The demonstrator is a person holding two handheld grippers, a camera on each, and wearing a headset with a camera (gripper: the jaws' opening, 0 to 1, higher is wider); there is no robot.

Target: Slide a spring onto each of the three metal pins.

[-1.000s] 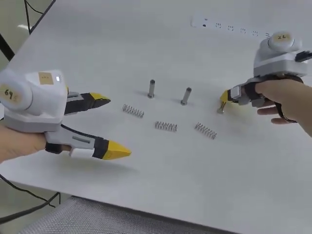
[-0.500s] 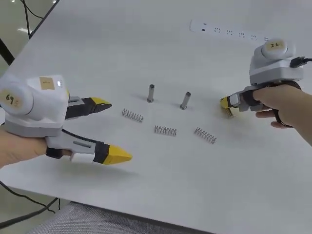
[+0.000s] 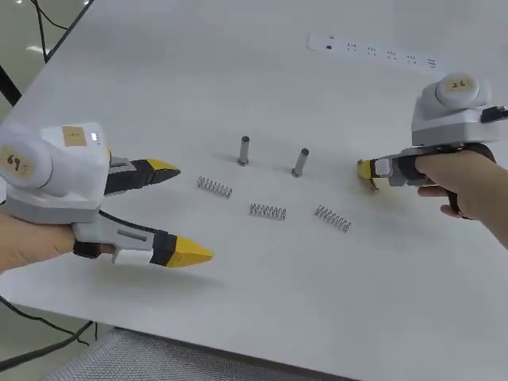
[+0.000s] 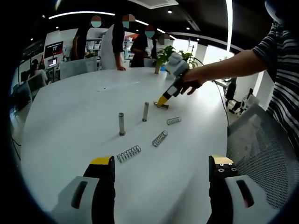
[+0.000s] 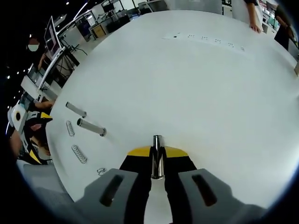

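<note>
In the last second my right tool (image 3: pixel 367 171) has taken the third pin (image 5: pixel 157 158). A moment ago that pin stood upright on the bench (image 3: pixel 238 87) just at the tool's tips. Now the jaws are clamped narrow around it, and in the right gripper view it lies along them with its free end pointing forward past the yellow tips. From the head view the tool seems to sit just clear of the bench, right of the other parts, though I can't be sure the pin is fully off the surface. Nothing else has moved. The left pin (image 3: pixel 244 150) and the middle pin (image 3: pixel 300 162) stand upright side by side. The left spring (image 3: pixel 215 187), middle spring (image 3: pixel 267 211) and right spring (image 3: pixel 332 218) lie loose in a row just nearer to me, none of them on a pin. My left tool (image 3: pixel 186 211) hasn't shifted either, hovering at the near left with its jaws wide and empty, well apart from the springs. The power strip (image 3: pixel 373 51) sits at the far right, out of the way. As I read it, the task has only just started: one pin in hand, no spring fitted yet. The likely next job is for the left tool to fetch a spring, probably the right one as the closest, and slide it over that free end.
</note>
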